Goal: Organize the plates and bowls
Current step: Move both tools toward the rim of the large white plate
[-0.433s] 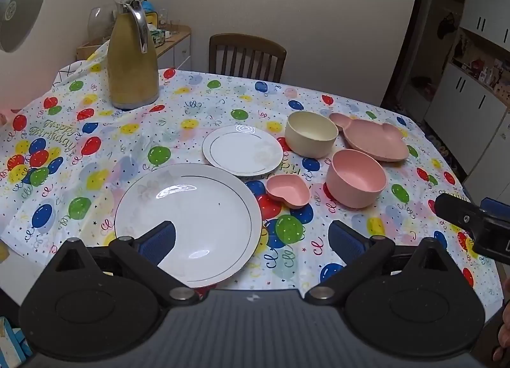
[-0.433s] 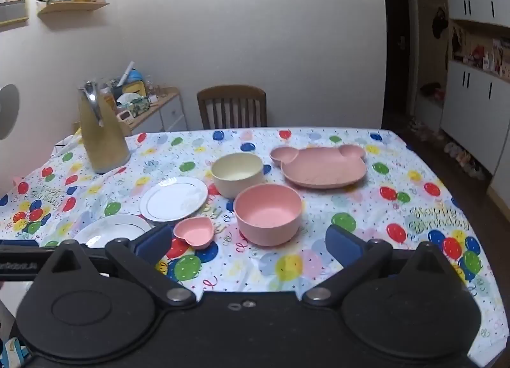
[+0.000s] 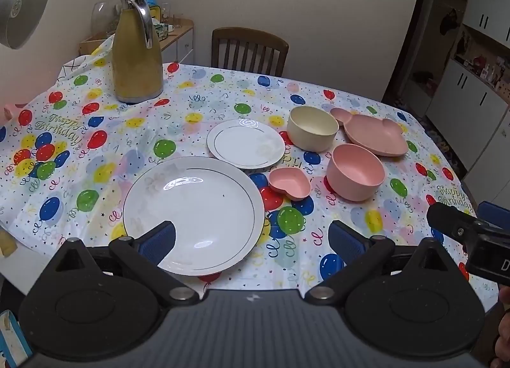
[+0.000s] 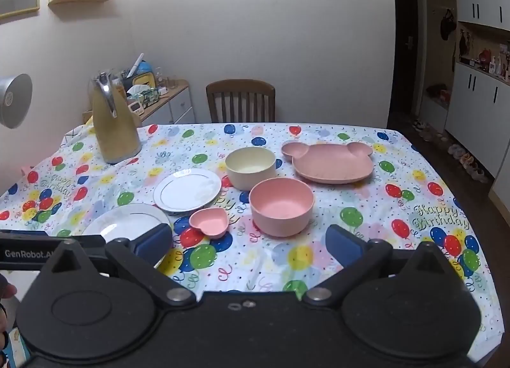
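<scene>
On the balloon tablecloth lie a large white plate [image 3: 191,208] [image 4: 124,223], a small white plate [image 3: 245,143] [image 4: 186,189], a pink heart dish [image 3: 290,183] [image 4: 208,223], a pink bowl [image 3: 355,173] [image 4: 280,205], a cream bowl [image 3: 312,127] [image 4: 250,167] and a pink bear-shaped plate [image 3: 373,132] [image 4: 331,162]. My left gripper [image 3: 251,237] is open and empty over the large plate's near edge. My right gripper [image 4: 248,240] is open and empty in front of the pink bowl and heart dish.
A gold thermos jug [image 3: 137,55] [image 4: 113,122] stands at the table's back left. A wooden chair [image 3: 250,50] is behind the table. White cabinets [image 4: 478,93] line the right wall. The right gripper's body shows at the left wrist view's right edge [image 3: 471,240].
Both grippers have lowered and edged slightly closer to the table; the dishes have not moved.
</scene>
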`<state>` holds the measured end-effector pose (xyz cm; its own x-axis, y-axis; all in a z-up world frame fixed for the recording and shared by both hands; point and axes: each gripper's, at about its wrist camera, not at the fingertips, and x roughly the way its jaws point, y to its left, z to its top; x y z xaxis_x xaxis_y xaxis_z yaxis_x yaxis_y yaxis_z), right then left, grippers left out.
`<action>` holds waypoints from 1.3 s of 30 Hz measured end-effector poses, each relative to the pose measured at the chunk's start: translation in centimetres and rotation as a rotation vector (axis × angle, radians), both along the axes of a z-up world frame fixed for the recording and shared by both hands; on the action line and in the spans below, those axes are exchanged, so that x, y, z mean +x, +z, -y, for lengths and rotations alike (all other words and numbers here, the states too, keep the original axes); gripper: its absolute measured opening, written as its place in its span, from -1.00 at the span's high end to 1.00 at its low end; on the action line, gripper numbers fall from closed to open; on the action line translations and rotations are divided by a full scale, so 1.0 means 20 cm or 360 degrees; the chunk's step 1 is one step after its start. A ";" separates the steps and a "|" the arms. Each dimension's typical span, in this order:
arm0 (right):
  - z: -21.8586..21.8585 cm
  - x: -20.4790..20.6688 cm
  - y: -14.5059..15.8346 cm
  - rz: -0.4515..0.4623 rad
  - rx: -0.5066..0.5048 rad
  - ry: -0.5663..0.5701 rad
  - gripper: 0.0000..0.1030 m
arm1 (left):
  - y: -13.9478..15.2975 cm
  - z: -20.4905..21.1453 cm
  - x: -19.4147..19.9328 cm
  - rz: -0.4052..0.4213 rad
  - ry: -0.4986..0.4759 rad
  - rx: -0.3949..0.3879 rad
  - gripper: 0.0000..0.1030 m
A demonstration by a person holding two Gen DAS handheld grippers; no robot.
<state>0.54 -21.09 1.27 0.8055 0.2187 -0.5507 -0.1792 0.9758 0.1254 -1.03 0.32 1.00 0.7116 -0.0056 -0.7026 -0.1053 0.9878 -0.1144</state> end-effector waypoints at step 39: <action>0.00 -0.08 0.04 0.0011 0.0041 -0.0014 -0.91 | 0.09 0.07 -0.12 0.0188 -0.0108 0.0033 -0.99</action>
<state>-1.14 -21.09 2.03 0.8113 0.2259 -0.5393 -0.1718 0.9737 0.1494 -3.49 -1.13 2.86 0.7877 -0.0428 -0.6146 -0.0252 0.9945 -0.1016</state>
